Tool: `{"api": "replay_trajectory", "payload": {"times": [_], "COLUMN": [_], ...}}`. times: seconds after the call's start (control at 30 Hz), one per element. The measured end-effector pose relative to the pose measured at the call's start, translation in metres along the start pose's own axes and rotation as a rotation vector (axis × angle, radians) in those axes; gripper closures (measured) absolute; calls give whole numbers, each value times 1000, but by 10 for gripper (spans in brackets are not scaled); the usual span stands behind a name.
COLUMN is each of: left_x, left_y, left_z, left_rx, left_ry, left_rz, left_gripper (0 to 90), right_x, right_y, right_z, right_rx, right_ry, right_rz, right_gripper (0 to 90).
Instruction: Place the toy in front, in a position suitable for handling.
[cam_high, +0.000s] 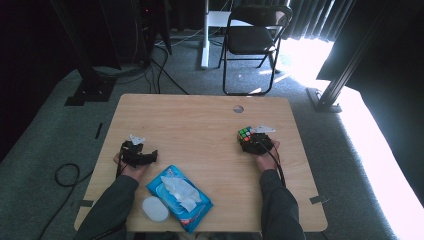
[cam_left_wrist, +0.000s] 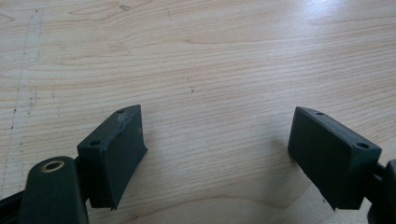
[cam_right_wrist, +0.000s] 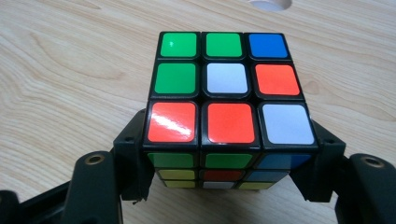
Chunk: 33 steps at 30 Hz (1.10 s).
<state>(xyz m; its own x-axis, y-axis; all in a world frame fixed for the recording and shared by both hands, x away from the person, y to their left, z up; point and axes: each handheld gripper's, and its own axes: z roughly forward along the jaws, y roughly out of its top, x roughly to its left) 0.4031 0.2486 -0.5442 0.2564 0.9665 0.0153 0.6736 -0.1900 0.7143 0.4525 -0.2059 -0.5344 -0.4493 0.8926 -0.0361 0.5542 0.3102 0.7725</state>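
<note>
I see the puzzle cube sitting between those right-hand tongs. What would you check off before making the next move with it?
1. Right tongs clamped on the cube: ok, a jaw presses against each side.
2. Grip centred: cannot tell, the jaws hold the lower layers near one end.
3. Cube lifted off the table: cannot tell.
4. Left tongs free to help: ok, open with bare wood between the jaws.
5. Path between both tongs: ok, bare tabletop lies between them in the high view.
6. Wipes pack out of the way: ok, near the table's front edge by the left forearm.
</note>
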Motion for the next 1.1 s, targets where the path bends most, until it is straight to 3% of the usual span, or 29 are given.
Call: {"api": "replay_trajectory", "payload": {"times": [0.37, 1.1], "left_x": [0, 0], "left_y": [0, 0], "left_z": [0, 0], "left_rx": [0, 0], "left_ry": [0, -1], "left_rz": [0, 0], "left_gripper": [186, 186], "right_x": [10, 53], "right_y": [8, 18], "right_z": [0, 6], "right_rx": [-6, -5], "right_ry": [28, 111], "right_rz": [-16, -144], "right_gripper": [340, 340]}}
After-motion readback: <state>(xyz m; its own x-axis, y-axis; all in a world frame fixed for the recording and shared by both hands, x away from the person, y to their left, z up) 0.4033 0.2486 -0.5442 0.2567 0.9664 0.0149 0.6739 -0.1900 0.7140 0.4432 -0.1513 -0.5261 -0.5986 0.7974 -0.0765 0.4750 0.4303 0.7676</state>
